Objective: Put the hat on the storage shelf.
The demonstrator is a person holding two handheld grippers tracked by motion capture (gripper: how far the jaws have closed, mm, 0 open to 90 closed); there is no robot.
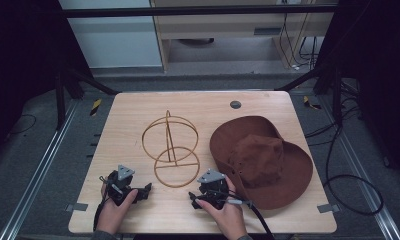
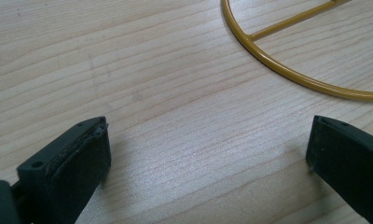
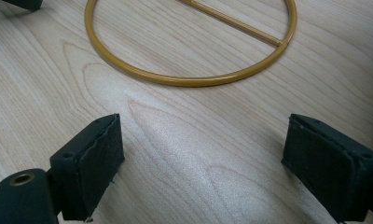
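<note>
Wire stand (image 1: 170,149): gold wire frame at the middle of the wooden table (image 1: 128,115), its flat ring base toward the person; both gripper views cut the ring off at their top edges.
Hat (image 1: 260,157): brown, wide-brimmed, just right of the stand; its near brim is partly hidden behind the right hand.
Left gripper (image 2: 208,154): jaws spread wide, holding nothing, bare wood between them.
Right gripper (image 3: 201,158): jaws spread wide, empty, low over the table, short of the ring.
</note>
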